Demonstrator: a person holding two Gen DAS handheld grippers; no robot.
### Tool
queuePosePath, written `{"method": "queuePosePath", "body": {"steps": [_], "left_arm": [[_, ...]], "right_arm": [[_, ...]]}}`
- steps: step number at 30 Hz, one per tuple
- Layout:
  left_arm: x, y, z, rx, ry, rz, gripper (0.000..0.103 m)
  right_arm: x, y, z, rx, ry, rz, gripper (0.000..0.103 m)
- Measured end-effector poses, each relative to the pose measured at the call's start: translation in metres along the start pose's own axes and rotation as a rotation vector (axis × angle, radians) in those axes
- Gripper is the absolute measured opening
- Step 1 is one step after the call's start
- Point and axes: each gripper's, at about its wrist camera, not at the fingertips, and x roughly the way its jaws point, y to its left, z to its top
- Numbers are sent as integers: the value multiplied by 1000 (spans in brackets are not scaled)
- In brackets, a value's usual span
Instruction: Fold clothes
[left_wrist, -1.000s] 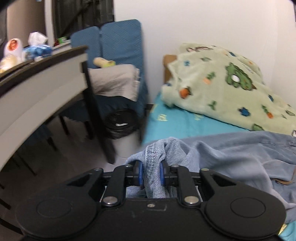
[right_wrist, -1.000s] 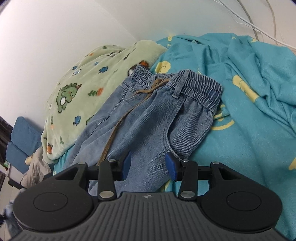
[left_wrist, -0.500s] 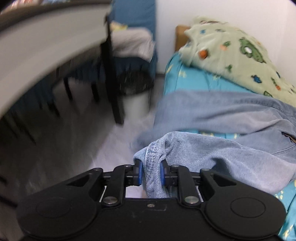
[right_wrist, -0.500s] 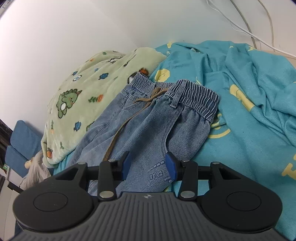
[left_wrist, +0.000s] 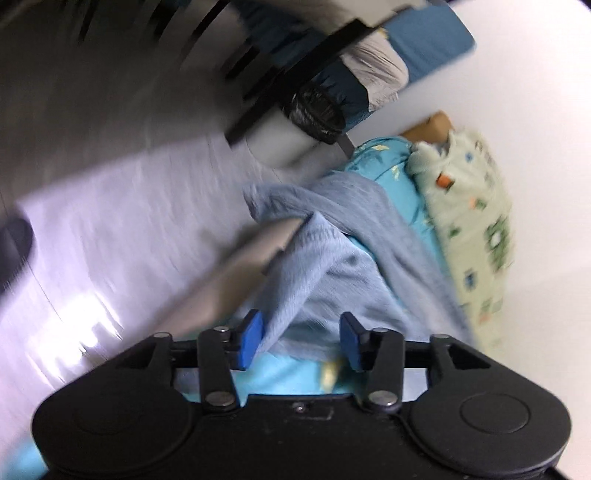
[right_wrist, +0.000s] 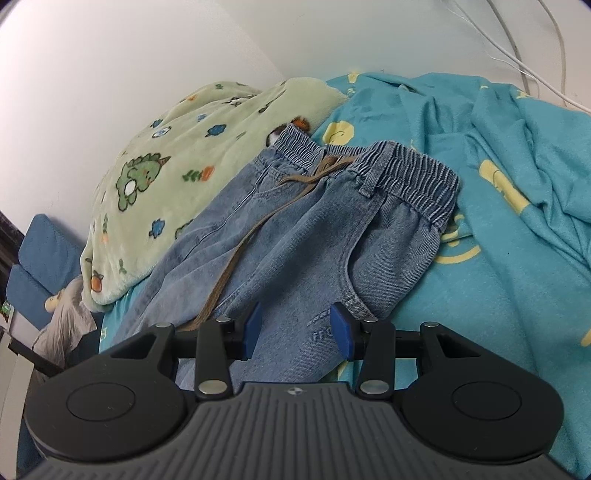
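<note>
A pair of light blue jeans with an elastic waistband and a brown drawstring lies on the teal bedsheet. My right gripper is open, hovering just above the jeans' hip near a pocket. In the blurred, tilted left wrist view the jeans' legs lie over the bed's edge. My left gripper is open, with the leg fabric loose between the blue pads.
A green dinosaur blanket is piled at the head of the bed, beside the jeans. Beyond the bed stand a blue chair, a black-lined bin and a desk leg. White cables run down the wall.
My left gripper has opened and let go of the jeans leg, and its view has swung and tilted sharply. My right gripper has edged slightly back along the jeans, still open.
</note>
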Motion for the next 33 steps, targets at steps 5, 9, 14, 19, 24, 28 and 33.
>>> {"method": "queuePosePath", "body": {"steps": [5,9,14,19,24,28,33], "left_arm": [[2,16,-8,-217,40,-124,65],[-2,8,-11,-297,50,-157,68],[-15,-15,-18,-295,76,-241,70],[17,-14,-9,-267,79,-142,71],[69,12,10,-256,66,99,51],[77,11,29,-246,-18,119,3],[54,-55,53,-22,-157,86,1]], "right_arm": [[1,4,-2,-13,9,-3,45],[2,5,-3,-19,14,-16,46],[8,4,0,-14,12,-30,46],[19,1,8,4,4,-59,46],[17,-8,10,37,-10,-98,57],[19,-13,11,53,-8,-104,57],[23,-14,10,43,-9,-103,57]]}}
